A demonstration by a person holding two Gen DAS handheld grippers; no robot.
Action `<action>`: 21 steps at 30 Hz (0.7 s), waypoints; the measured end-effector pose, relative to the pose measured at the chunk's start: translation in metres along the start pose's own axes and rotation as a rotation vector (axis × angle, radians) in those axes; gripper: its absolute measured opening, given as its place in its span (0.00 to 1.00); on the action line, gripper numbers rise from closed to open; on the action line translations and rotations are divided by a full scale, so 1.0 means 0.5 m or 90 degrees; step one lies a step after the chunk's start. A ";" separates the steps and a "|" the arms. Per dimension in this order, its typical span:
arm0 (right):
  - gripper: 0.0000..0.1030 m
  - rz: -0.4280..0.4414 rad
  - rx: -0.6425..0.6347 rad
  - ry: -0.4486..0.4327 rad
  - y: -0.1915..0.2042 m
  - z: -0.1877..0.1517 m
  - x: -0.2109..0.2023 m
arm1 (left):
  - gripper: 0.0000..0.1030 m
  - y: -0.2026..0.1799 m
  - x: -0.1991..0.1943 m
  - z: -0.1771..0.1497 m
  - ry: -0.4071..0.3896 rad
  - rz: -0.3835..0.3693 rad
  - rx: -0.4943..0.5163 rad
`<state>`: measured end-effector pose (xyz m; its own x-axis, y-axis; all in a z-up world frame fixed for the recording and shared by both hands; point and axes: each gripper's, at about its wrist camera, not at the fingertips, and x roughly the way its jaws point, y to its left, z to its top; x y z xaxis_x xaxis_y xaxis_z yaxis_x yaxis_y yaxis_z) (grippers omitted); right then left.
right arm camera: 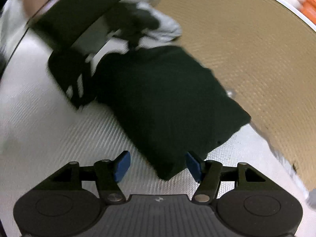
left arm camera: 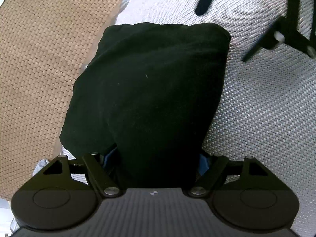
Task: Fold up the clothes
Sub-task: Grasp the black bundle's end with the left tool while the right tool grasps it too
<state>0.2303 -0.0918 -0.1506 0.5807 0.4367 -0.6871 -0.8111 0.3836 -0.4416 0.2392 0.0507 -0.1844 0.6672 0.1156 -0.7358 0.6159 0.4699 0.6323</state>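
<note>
Gripping a soft, blocky folded black garment [left arm camera: 150, 83], left tongs [left arm camera: 158, 158]; right tongs [right arm camera: 158, 165] wide.

Light: bright, even, daylight-like; source not visible
Left wrist view: sharp; weave of grey cloth [left arm camera: 256, 108] crisp
Right wrist view: motion blur throughout, worst at top-left & right rim
Black garment [left arm camera: 150, 90]: very dark, folds barely readable, no detail
Shadows: soft, faint along garment edges
Glare: grey cloth washed out at left in right wrist view
Distortion: strong fisheye bend at edges, both views
</note>
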 end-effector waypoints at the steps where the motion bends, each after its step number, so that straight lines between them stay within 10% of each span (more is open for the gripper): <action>1: 0.64 -0.012 -0.033 0.006 0.013 0.001 0.006 | 0.78 -0.001 0.001 0.000 0.000 0.001 0.001; 9: 0.66 -0.100 -0.142 0.021 0.082 0.044 0.087 | 0.77 -0.003 -0.001 -0.001 0.003 0.000 0.015; 14: 0.85 -0.172 -0.157 -0.003 0.093 0.064 0.129 | 0.77 -0.002 -0.004 -0.005 0.000 -0.002 0.022; 21: 0.93 -0.154 -0.136 -0.020 0.053 0.069 0.157 | 0.77 -0.005 -0.005 -0.010 -0.004 0.003 0.034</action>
<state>0.2567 -0.0193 -0.1964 0.7572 0.3800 -0.5312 -0.6443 0.3011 -0.7030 0.2339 0.0535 -0.1854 0.6727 0.1130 -0.7312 0.6336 0.4224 0.6482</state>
